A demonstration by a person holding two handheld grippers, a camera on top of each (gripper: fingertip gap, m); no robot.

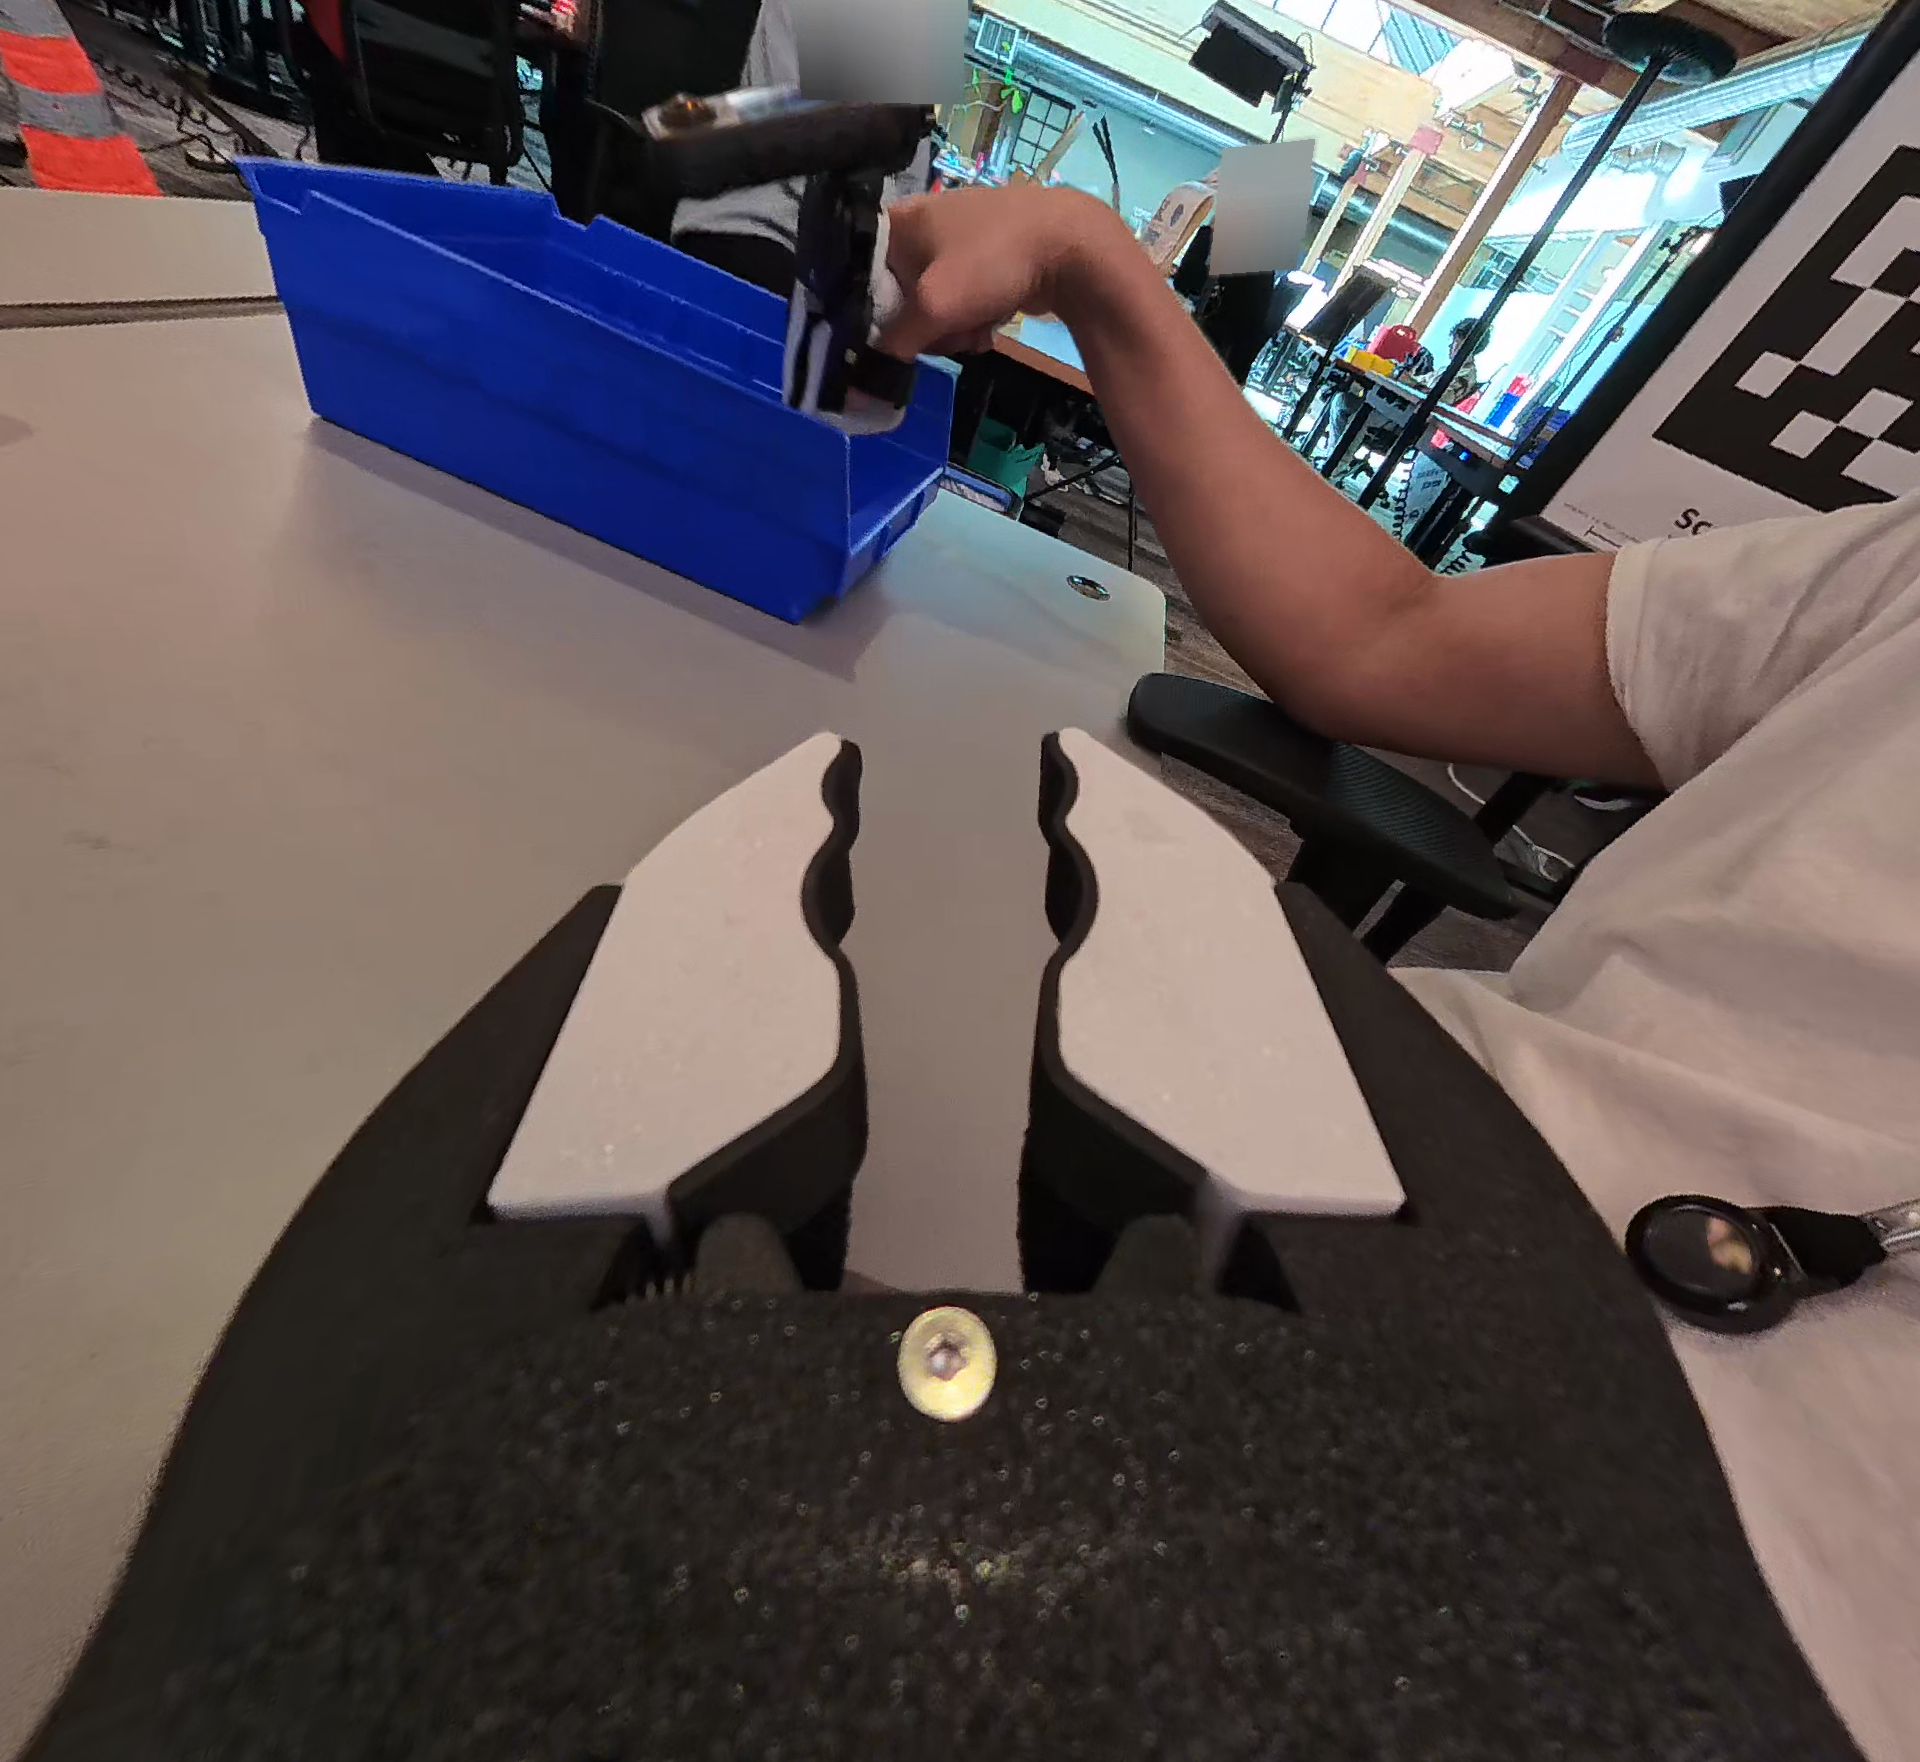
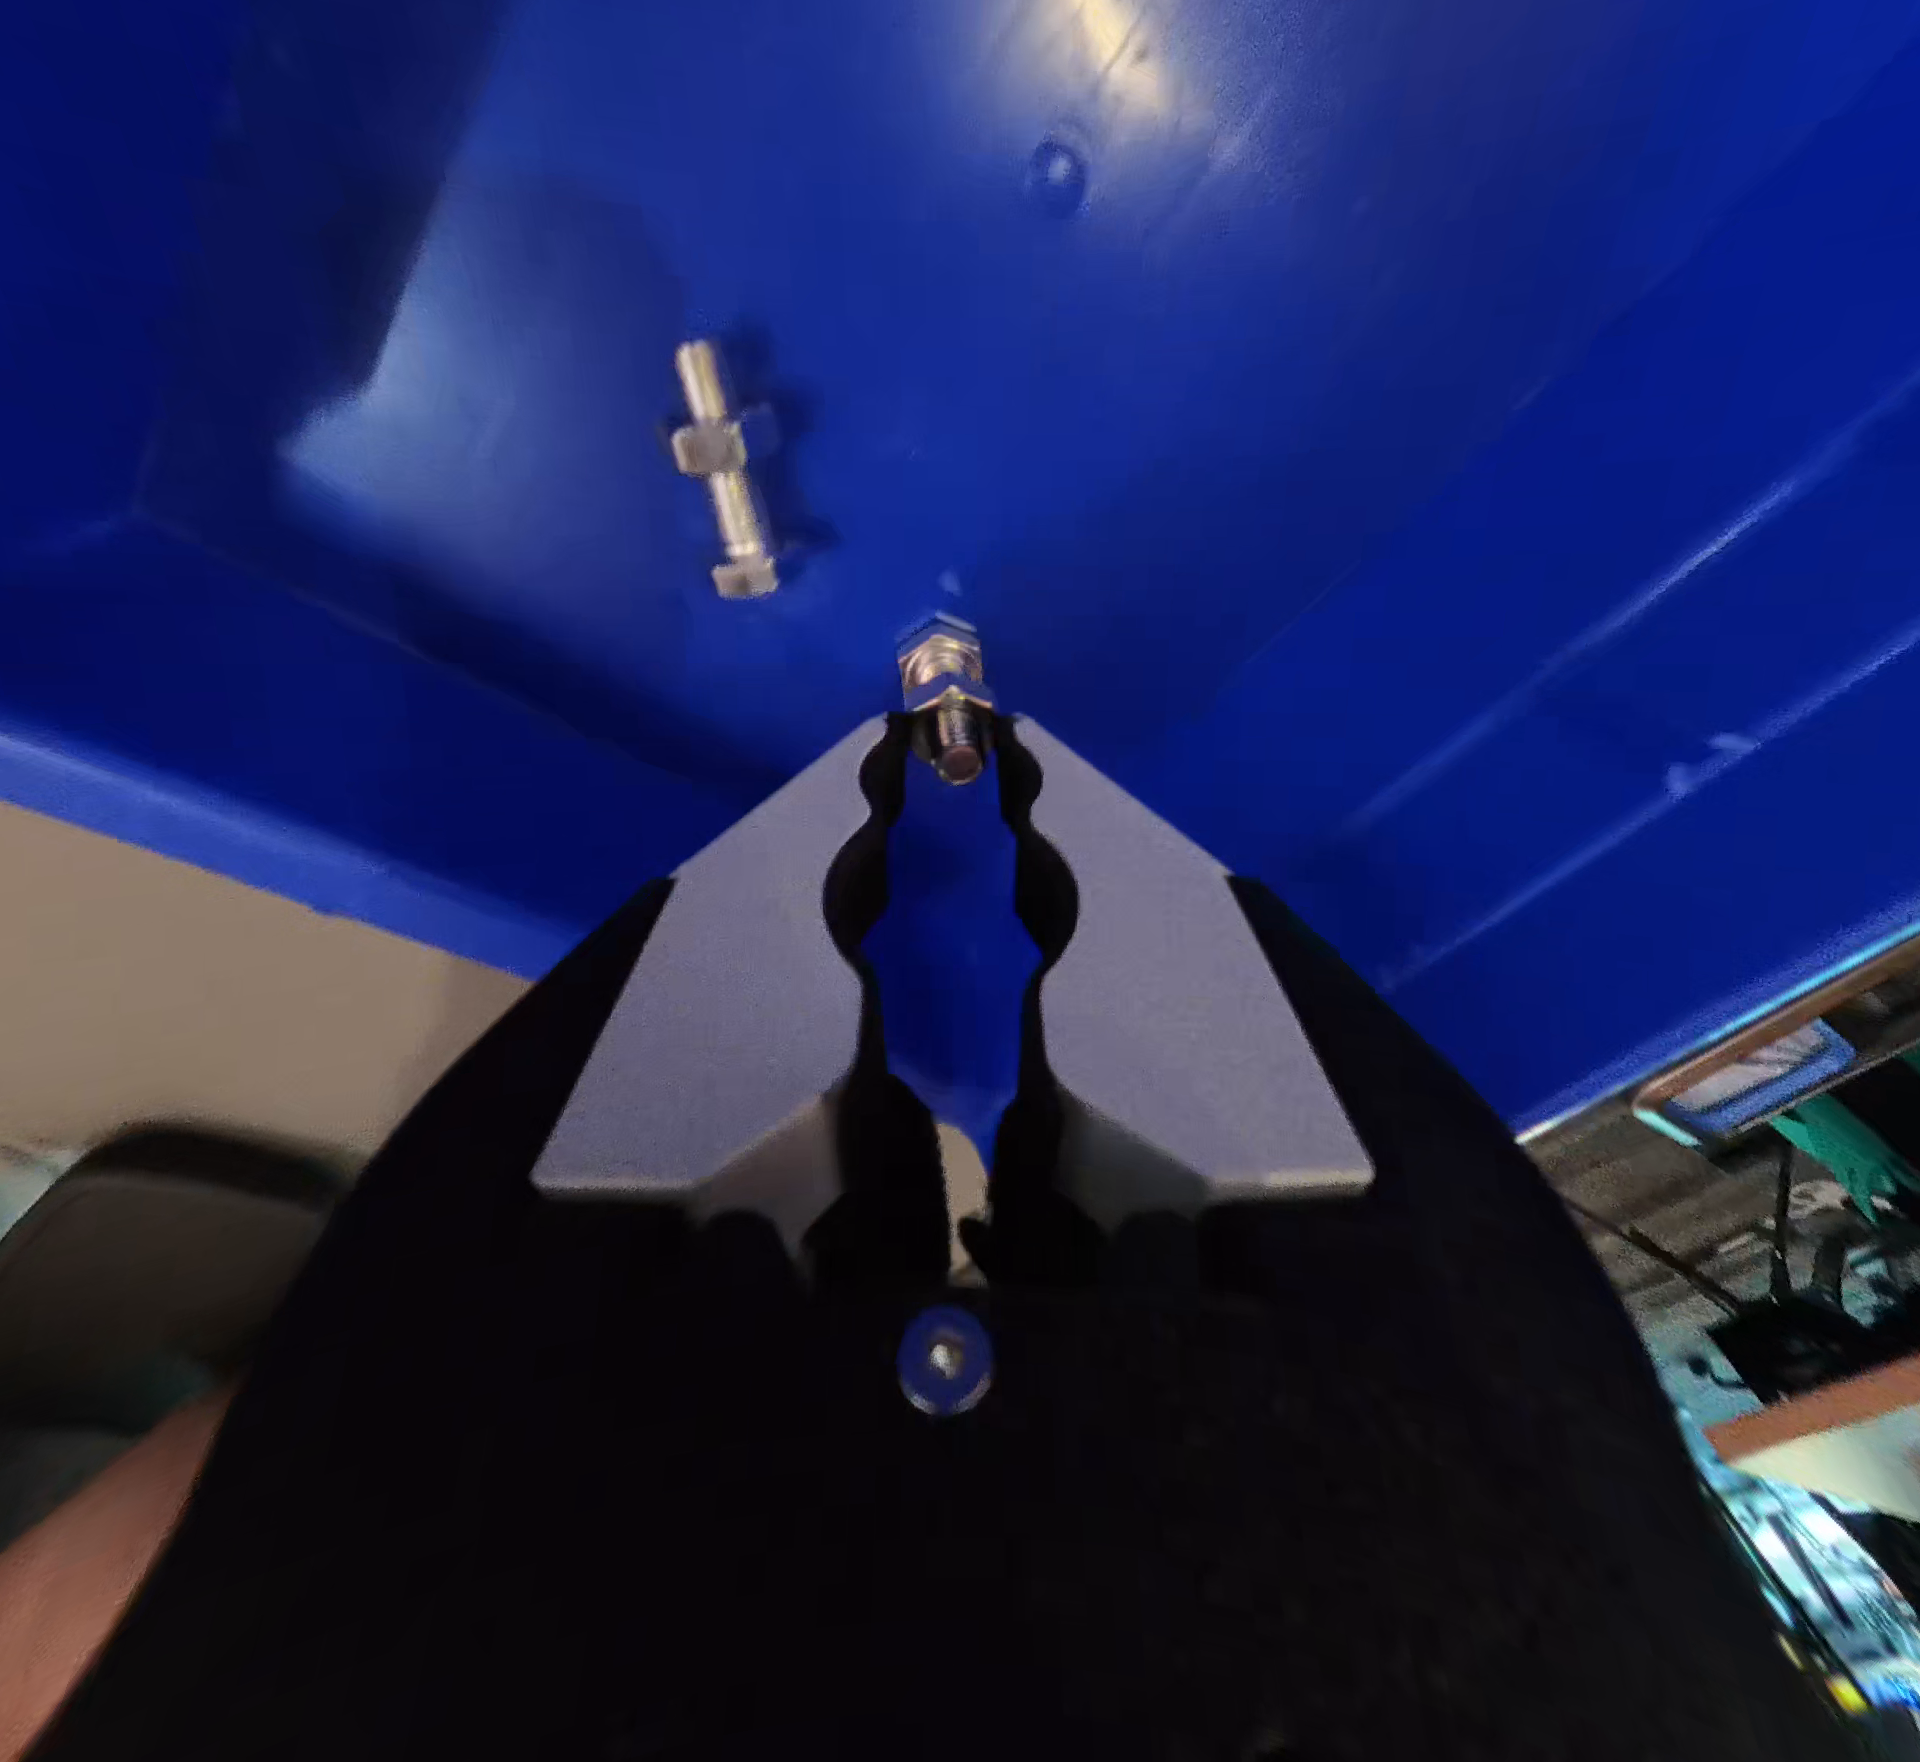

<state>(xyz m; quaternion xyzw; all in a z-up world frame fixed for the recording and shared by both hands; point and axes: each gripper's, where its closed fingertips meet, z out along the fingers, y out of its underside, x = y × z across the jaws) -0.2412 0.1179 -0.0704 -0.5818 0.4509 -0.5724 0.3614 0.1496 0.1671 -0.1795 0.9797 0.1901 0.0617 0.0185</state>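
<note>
A: Starting big. Where is the table (image 1: 312,777) sitting?

B: It is filling the left wrist view from 6 to 10 o'clock, pale grey. The blue bin (image 1: 582,382) is standing on it at about 11 o'clock from the left gripper (image 1: 951,756), well apart, with its long axis running 10 to 4.

A: And the left gripper itself?

B: It is hanging low over bare table near the edge. Its fingers are standing apart with nothing but tabletop showing between them. A black chair armrest (image 1: 1309,798) is lying just off the table at 2 o'clock.

A: The right one?

B: A hand (image 1: 977,278) is holding the right gripper (image 2: 951,725) nose-down inside the near end of the bin. From its own camera, blue floor and walls are filling everything from 9 through 3 o'clock.

A: Anything at its tips?

B: A silver bolt (image 2: 940,694) carrying nuts. It is lying dead ahead at 12 o'clock, long axis running along the fingers, threaded end pointing back toward the camera and head pointing away. The fingers are nearly together, the tips appearing to be pinching it right at the nearer nut, with the shank end sitting between the black pads.

A: Other hardware?

B: A second bolt (image 2: 722,476), also with a nut, is lying loose on the bin floor at 11 o'clock from the tips. It is near but not touching, and its axis is running roughly 12 to 6.

A: Which gripper is nearer both bolts?

B: The right, by far.
</note>
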